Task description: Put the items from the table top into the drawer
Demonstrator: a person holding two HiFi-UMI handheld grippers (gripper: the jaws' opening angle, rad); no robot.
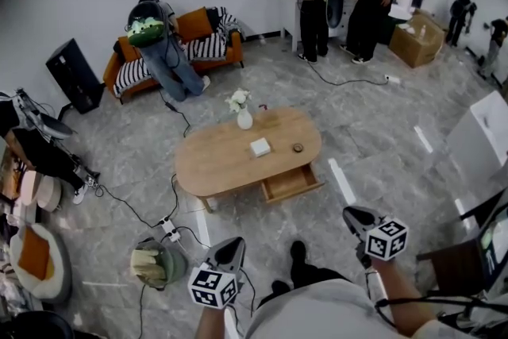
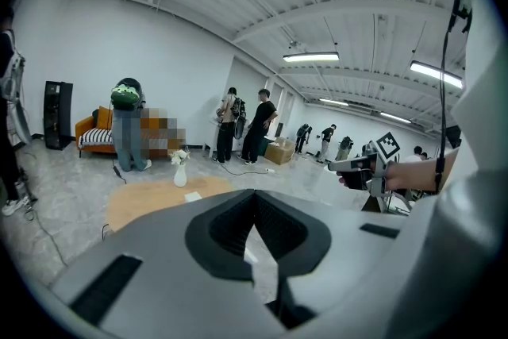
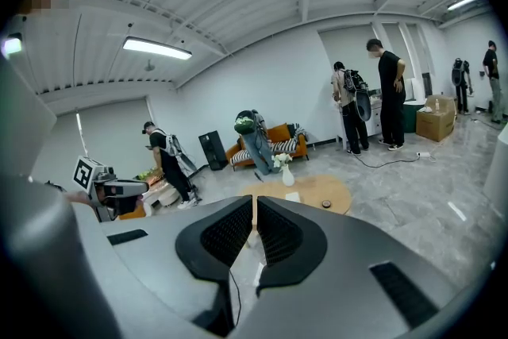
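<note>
In the head view, an oval wooden bench (image 1: pixel 230 163) stands on the grey marble floor at the middle of the frame. On it are a white vase of flowers (image 1: pixel 244 117) near the far edge, a flat white square item (image 1: pixel 260 147) at the centre and a small dark round item (image 1: pixel 298 148) to its right. The bench's drawer (image 1: pixel 290 183) is pulled out at its lower right side, and it looks empty. The left tool (image 1: pixel 229 248) sits low at the centre-left of the frame and the right tool (image 1: pixel 354 215) at the lower right, both well apart from the bench and pointing toward it. An orange sofa (image 1: pixel 171 52) stands at the upper left and a cardboard box (image 1: pixel 416 41) at the upper right. In the left gripper view, the left tool (image 2: pixel 254 201) has its jaws pressed fully together with nothing between them. Beyond them lie the bench (image 2: pixel 147 201), the vase (image 2: pixel 180 171) and the white item (image 2: pixel 193 196), and the right tool (image 2: pixel 343 168) shows at mid-right. In the right gripper view, the right tool (image 3: pixel 254 206) has its jaws drawn in to a thin slit and holds nothing. Past them are the bench (image 3: pixel 313 188), the vase (image 3: pixel 287 175), the white item (image 3: pixel 292 196) and the round item (image 3: pixel 325 204), and the left tool (image 3: pixel 127 188) shows at the left edge.
</note>
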